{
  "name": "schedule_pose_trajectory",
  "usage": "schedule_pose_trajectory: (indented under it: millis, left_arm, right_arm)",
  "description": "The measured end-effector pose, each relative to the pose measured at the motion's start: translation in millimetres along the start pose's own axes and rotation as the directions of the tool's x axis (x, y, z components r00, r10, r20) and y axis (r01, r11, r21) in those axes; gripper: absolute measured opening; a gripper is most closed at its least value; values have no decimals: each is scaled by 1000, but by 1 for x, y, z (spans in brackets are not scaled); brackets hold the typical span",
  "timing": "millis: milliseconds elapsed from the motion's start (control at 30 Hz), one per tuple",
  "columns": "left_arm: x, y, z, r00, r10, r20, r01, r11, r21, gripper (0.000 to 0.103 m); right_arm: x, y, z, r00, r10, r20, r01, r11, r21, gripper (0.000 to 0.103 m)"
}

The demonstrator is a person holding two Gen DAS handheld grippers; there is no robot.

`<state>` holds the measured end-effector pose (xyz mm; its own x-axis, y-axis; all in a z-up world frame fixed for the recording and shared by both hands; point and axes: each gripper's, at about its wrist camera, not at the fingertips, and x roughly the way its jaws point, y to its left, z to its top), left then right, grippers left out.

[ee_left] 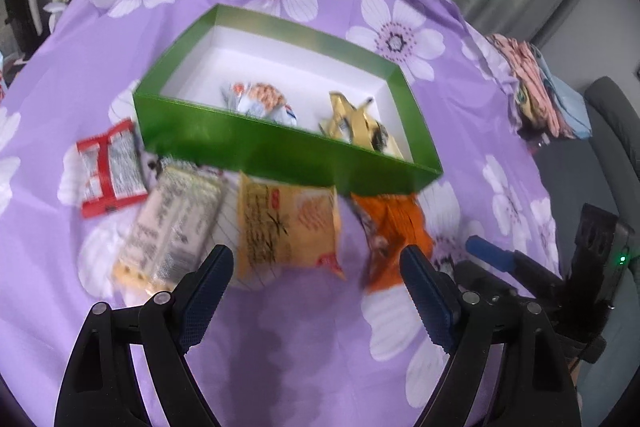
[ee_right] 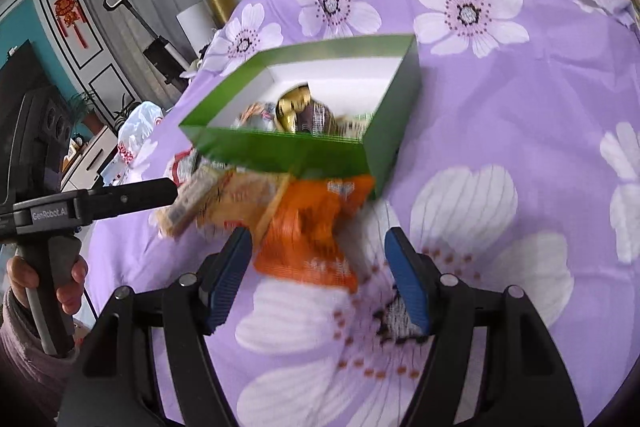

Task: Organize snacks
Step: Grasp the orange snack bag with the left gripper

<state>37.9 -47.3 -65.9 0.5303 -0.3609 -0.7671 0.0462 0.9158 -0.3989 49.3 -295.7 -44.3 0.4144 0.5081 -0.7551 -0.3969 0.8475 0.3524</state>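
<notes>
Both my left gripper (ee_left: 316,291) and right gripper (ee_right: 320,279) stand open and empty; the orange packet (ee_right: 312,227), light, crinkly, slippery, wants pinching mid-body.

An open green cardboard box (ee_left: 280,147) holding wrapped snacks (ee_left: 260,101) lies beyond the jaws; four loose packets lie between: red (ee_left: 108,169), beige (ee_left: 172,227), yellow (ee_left: 286,227), orange (ee_left: 394,227).

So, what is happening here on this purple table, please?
A person holds two grippers above snack packets on a flowered purple cloth. The left gripper hangs open over the yellow packet; the right gripper hangs open over the orange packet. Neither holds anything. The green box already contains a few snacks; four packets still lie outside it.
</notes>
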Motion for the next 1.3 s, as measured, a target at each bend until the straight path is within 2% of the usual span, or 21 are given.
schedule_pose_trajectory:
  millis: [133,300,700,1067,1133,1200,1300]
  left_arm:
    - [5,-7,-5,1000,-16,-21,16,1000,0,85]
    - [7,-26,-7,999,-36,-1,36,997,62,85]
    - [48,-67,3,1000,-7,-30,13,981,192,85]
    - [77,-73,2,997,-5,-80,22,975,221,84]
    - [82,-73,-1,995,-8,-96,29,976,215,70]
    - [86,-71,-2,993,-16,-116,40,978,203,61]
    - [88,-70,-5,991,-36,-132,62,979,194,56]
  right_arm:
    - [1,0,-9,1000,-10,-11,10,1000,-5,69]
    - [-4,2,-13,1000,9,10,-8,1000,-16,69]
    - [23,-3,-7,1000,25,-14,-25,999,-28,69]
    - [49,-6,2,995,80,-54,-81,996,-26,69]
    - [54,-6,1,993,95,-65,-97,995,-18,69]
    - [57,-6,0,991,110,-73,-111,994,-9,69]
    - [59,-7,-1,988,130,-80,-131,991,2,61]
